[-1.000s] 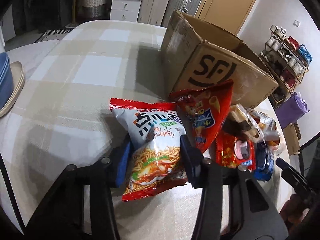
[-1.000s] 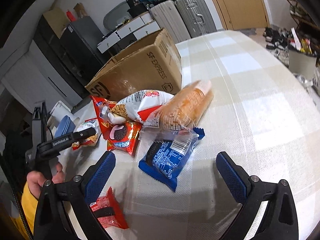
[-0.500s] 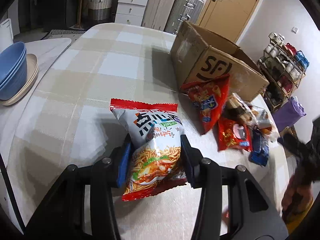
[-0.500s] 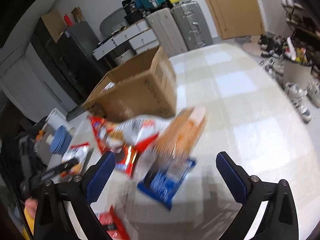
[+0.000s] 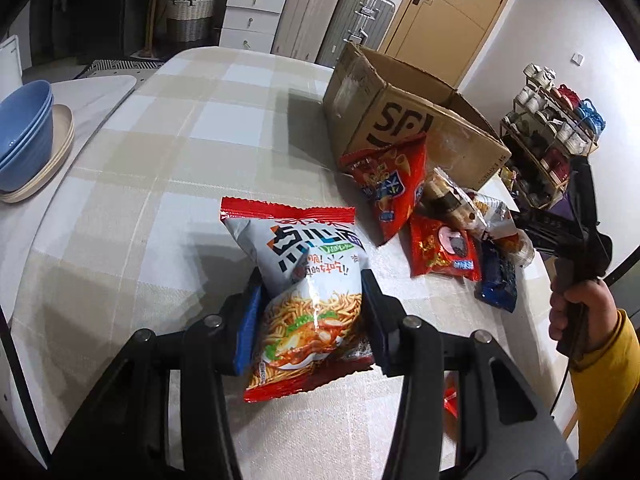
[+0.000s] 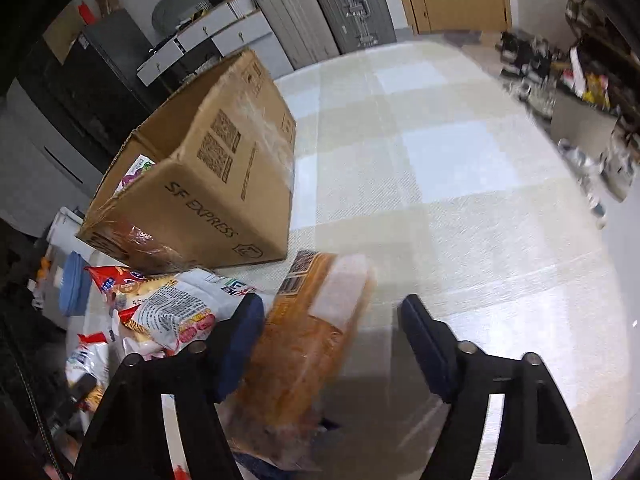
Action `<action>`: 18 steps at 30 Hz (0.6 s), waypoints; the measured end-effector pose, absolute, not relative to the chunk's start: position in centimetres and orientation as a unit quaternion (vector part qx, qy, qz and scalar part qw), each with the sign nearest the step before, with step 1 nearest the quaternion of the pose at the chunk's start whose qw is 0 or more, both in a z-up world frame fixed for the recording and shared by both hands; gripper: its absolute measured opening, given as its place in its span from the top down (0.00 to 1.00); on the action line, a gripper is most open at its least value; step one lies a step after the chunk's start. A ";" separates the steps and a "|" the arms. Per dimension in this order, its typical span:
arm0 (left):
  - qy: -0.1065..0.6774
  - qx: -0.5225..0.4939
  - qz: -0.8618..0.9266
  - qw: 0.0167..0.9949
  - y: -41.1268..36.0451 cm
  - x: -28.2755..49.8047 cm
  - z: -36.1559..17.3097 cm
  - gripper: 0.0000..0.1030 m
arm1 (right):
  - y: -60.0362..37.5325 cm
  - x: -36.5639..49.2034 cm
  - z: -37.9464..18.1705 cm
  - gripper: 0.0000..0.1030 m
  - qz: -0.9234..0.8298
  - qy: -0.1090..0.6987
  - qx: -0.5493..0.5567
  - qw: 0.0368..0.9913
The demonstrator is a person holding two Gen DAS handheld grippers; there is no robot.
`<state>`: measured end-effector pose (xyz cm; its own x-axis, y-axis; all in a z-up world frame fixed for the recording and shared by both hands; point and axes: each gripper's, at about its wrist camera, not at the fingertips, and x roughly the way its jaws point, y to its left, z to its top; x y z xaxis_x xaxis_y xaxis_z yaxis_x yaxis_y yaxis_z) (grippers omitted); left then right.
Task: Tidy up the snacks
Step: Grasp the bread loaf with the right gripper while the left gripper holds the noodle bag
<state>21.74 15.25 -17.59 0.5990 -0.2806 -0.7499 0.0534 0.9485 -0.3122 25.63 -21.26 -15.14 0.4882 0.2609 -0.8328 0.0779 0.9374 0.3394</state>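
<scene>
My left gripper (image 5: 310, 312) is shut on a white and red noodle snack bag (image 5: 308, 292) and holds it above the checked table (image 5: 160, 152). An open cardboard SF box (image 5: 404, 120) stands beyond it, with a pile of snack bags (image 5: 436, 216) at its foot. My right gripper (image 6: 330, 344) is open around an orange bread loaf bag (image 6: 308, 344), low over the pile. The left finger touches the bag; the right one stands apart. The box (image 6: 208, 184) is just ahead, with a packet (image 6: 134, 172) inside.
Blue bowls on a plate (image 5: 28, 140) sit on a side table at the left. Suitcases (image 5: 332, 12), drawers and a door stand behind the table. A shelf of cups (image 5: 560, 120) is at the right. My right hand and gripper handle (image 5: 576, 248) show beside the pile.
My left gripper has lifted and pulled the noodle bag back from the pile. My right gripper has dropped and moved forward, its fingers narrowing around the bread bag.
</scene>
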 end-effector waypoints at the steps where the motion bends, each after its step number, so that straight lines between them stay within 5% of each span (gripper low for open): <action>1: 0.438 -0.131 -0.095 0.884 15.2 21.6 -17.6 0.59 | -21.2 25.6 -15.1 0.37 0.055 0.502 0.164 0.847; 3: 0.438 -0.129 -0.097 0.884 15.1 21.5 -17.6 0.59 | -21.1 25.7 -15.3 0.51 0.064 0.504 0.163 0.846; 7: 0.436 -0.132 -0.097 0.885 15.2 20.9 -17.4 0.59 | -20.3 25.1 -15.2 0.61 0.080 0.503 0.142 0.849; 18: 0.417 -0.119 -0.102 0.895 14.5 18.9 -15.3 0.59 | -22.3 20.4 -12.6 0.62 0.113 0.442 0.193 0.869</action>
<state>18.90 14.52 -15.30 0.6310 -0.2818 -0.7228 0.0826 0.9508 -0.2986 20.39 -22.35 -12.58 0.5838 0.3667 -0.7243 -0.0250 0.8999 0.4354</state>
